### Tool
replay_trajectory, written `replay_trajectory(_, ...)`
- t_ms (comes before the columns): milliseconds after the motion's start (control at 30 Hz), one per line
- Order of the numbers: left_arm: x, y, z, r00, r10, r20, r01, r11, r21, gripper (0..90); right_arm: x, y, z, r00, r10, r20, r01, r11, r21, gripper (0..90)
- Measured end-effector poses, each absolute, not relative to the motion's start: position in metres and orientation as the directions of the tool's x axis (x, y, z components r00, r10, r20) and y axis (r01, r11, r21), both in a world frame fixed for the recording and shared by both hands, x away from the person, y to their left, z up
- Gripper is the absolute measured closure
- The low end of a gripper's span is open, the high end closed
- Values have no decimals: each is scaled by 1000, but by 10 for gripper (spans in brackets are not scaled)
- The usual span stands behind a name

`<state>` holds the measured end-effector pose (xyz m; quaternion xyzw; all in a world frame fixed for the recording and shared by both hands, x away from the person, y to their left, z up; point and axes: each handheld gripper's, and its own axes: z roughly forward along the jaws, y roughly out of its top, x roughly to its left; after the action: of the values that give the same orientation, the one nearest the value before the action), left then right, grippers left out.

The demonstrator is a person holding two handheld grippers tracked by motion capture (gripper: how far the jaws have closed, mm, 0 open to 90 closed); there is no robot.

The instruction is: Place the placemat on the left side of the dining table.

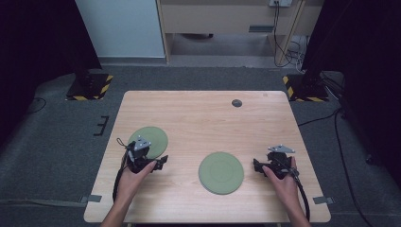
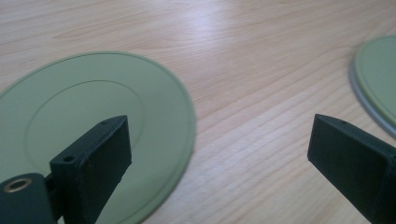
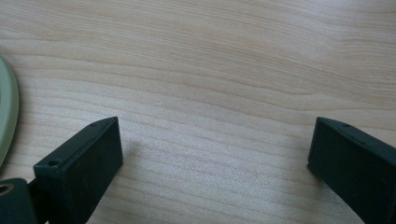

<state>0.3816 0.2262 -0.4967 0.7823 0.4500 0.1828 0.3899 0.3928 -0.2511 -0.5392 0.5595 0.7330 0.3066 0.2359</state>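
1. While both plates lie flat, the high view puts the left gripper (image 1: 163,161) at the left plate (image 1: 152,135) (lower left); the right gripper (image 1: 256,165) sits beside the centre plate (image 1: 221,172).
2. Left gripper view: jaws wide, empty, nothing lifted yet.
3. Right gripper view: jaws wide over bare table (image 3: 224,70).

text: none readable | labels: none | brands: none | numbers: none | plates, table, grippers: unmarked

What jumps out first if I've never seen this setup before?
Two flat green plates on the pale wooden table: the left plate lies partly under the left gripper, the larger plate sits near the front middle. The right gripper rests beside it, and both grippers' jaws stand wide open.
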Motion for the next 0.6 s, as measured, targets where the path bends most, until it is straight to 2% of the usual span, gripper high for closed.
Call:
replay_trajectory(267,369,200,-508,579,813,-65,548,-330,768,54,393,-251,-539,-265,964,-3,675,187,713,30)
replay_trajectory(600,351,164,-517,656,754,-23,507,-418,754,52,393,-251,-539,-265,964,-2,676,187,713,30)
